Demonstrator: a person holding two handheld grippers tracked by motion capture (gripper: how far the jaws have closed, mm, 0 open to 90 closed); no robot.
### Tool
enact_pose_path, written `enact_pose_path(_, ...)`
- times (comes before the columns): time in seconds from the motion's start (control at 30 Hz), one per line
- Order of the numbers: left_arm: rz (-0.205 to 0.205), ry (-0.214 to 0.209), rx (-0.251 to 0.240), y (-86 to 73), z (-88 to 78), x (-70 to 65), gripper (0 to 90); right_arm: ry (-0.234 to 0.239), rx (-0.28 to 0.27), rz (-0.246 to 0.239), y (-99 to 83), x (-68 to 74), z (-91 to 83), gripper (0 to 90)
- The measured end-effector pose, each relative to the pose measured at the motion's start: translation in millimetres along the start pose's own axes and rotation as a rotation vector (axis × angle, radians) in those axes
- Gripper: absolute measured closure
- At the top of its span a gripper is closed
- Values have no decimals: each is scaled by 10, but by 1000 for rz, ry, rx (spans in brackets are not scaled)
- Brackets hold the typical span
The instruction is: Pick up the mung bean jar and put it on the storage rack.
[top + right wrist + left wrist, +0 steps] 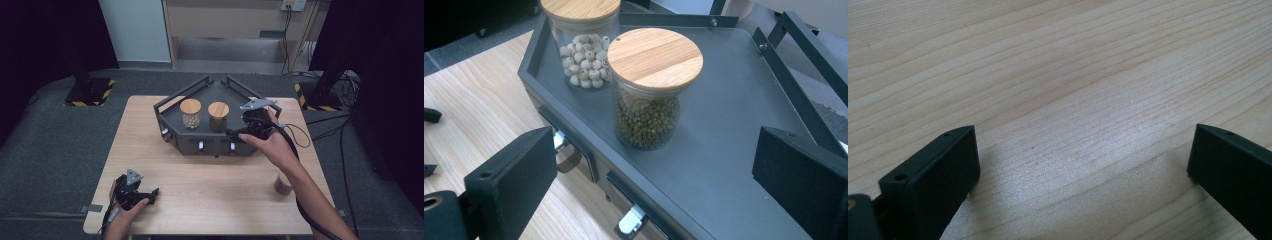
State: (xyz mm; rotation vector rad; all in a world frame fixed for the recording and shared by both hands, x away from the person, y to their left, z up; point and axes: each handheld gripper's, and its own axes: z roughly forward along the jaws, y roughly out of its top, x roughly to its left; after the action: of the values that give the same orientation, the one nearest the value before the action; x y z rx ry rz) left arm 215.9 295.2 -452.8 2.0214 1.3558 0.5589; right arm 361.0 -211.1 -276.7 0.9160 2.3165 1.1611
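Two glass jars with wooden lids stand on a dark grey tray stand [172, 112] at the back of the table. The left jar [190, 114] [581, 50] holds pale round beans. The right jar [218, 116] [649, 100] holds green beans. My right gripper [239, 131] [653, 147] hovers over the stand's right front part, just right of the green-bean jar. It is open, aimed at that jar, with nothing touching its pads. My left gripper [152, 194] [1083, 145] rests low at the table's front left, open over bare wood.
A third jar [282, 186] with brown contents stands on the table at the front right, partly hidden by the right forearm. The stand's front face carries small drawers with metal handles [631, 220]. Raised rails [804, 40] frame the tray's back edges.
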Motion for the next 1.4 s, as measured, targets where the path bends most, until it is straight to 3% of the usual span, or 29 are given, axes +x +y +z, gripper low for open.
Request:
enact_pose_path(0.3, 0, 0, 0, 0, 0, 0, 0, -8, 20, -17, -42, 1, -114, 48)
enact_pose_path(1.4, 0, 0, 0, 0, 0, 0, 0, -27, 28, 19, -376, -99, -446, 49)
